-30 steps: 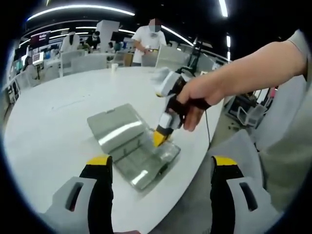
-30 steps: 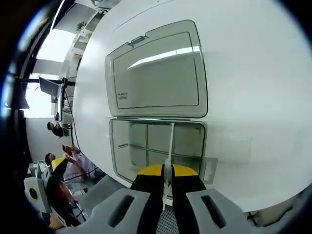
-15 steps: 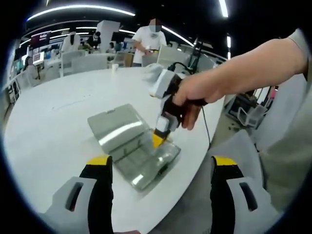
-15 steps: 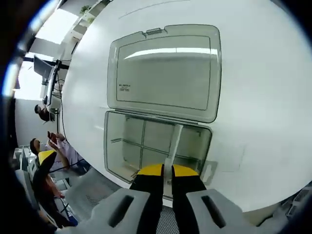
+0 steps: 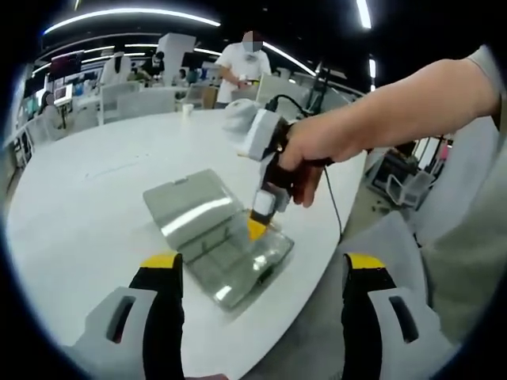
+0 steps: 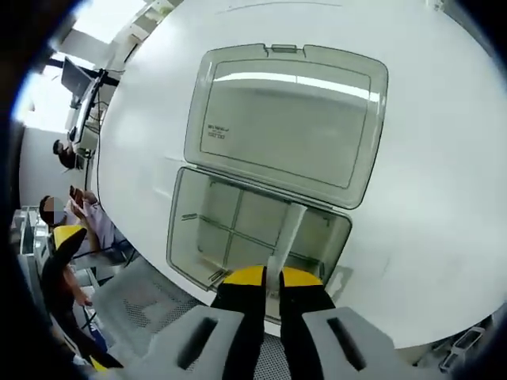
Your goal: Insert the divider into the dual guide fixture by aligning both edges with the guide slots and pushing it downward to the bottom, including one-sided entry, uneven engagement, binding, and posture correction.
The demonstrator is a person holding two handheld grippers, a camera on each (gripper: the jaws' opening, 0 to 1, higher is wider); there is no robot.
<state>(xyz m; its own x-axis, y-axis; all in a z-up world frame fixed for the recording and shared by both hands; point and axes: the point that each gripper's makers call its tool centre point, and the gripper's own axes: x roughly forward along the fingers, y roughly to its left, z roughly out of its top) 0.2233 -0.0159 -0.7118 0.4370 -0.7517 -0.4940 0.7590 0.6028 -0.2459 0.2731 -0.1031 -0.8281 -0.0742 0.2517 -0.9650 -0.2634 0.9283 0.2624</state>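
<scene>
While the right gripper (image 6: 264,279) pinches the thin translucent plastic divider (image 6: 285,233) inside the clear hinged box (image 6: 261,229) on the white tabletop (image 6: 444,182), the left gripper (image 5: 261,265) hangs wide apart; the divider looks light, springy, best held mid-edge.

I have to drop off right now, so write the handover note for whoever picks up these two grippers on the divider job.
Right gripper: shut on the divider, held over the open clear box and reaching down into it.
Left gripper: open, holding nothing, back from the box near the white table edge.
Box: lid folded flat on the table, other partitions already inside.
Done: divider brought into the box.
Left: whether both edges sit in the guide slots can't be told; check alignment, then push it to the bottom.
</scene>
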